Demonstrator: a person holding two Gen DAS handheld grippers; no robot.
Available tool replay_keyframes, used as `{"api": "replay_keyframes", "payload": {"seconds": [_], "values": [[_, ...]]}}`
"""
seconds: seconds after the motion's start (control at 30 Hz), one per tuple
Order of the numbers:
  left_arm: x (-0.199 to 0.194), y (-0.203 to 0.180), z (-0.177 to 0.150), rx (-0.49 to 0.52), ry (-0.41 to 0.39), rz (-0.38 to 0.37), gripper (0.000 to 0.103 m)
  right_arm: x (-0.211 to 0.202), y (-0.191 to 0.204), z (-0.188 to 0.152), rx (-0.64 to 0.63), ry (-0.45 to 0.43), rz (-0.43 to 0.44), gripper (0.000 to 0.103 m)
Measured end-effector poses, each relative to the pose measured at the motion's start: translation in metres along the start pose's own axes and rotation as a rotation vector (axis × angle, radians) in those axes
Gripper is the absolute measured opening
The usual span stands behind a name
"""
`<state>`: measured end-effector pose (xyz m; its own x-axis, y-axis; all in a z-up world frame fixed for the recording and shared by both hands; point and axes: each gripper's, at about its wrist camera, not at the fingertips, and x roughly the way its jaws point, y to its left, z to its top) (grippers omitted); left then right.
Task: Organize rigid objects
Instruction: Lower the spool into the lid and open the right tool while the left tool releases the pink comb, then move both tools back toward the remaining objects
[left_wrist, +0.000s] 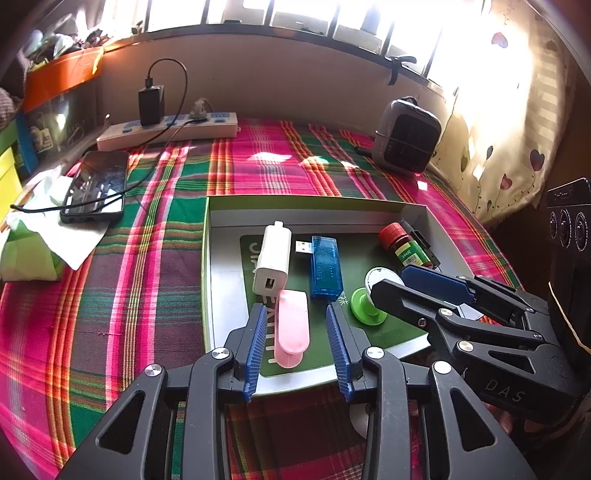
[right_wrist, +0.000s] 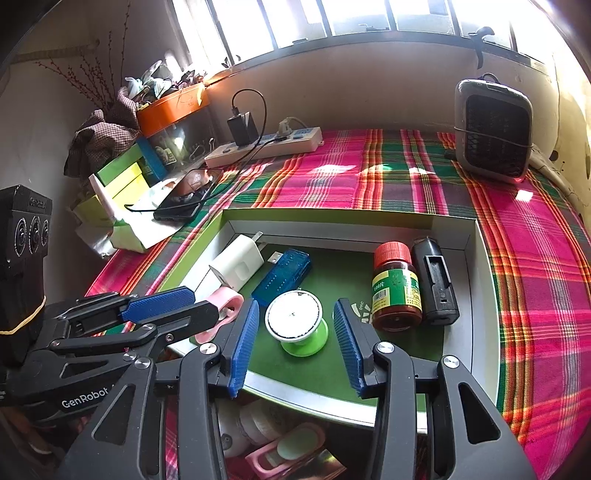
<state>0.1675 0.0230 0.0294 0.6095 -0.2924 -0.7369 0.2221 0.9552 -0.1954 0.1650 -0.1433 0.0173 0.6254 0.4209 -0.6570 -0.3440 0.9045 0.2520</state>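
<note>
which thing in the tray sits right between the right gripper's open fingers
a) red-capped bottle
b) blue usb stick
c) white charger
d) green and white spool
d: in the right wrist view the green and white spool lies in the tray between the open fingers of the right gripper, untouched; the red-capped bottle lies off to the side.

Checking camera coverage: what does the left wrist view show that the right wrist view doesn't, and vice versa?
Only left wrist: the pink clip lying full length between the open left tool fingers, and the curtain.

Only right wrist: the whole black battery charger beside the red-capped bottle, pink items under the box edge, and dried branches.

Both: the box, white charger, blue USB device, green spool between the open right tool fingers, phone, power strip, heater.
</note>
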Motion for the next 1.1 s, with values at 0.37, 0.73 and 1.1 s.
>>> {"api": "replay_keyframes", "payload": {"seconds": [0.37, 0.73, 1.1], "values": [[-0.023, 0.0, -0.011, -0.015, -0.036, -0.013, 0.033, -0.03, -0.004, -0.01, 0.067, -0.049, -0.018, 0.044], [-0.041, -0.002, -0.028, -0.031, -0.048, -0.031, 0.033, -0.06, -0.009, -0.038, 0.114, -0.039, -0.064, 0.044], [-0.056, -0.003, -0.048, -0.032, -0.056, -0.044, 0.033, -0.067, 0.007, -0.07, 0.102, 0.024, -0.101, 0.044]]}}
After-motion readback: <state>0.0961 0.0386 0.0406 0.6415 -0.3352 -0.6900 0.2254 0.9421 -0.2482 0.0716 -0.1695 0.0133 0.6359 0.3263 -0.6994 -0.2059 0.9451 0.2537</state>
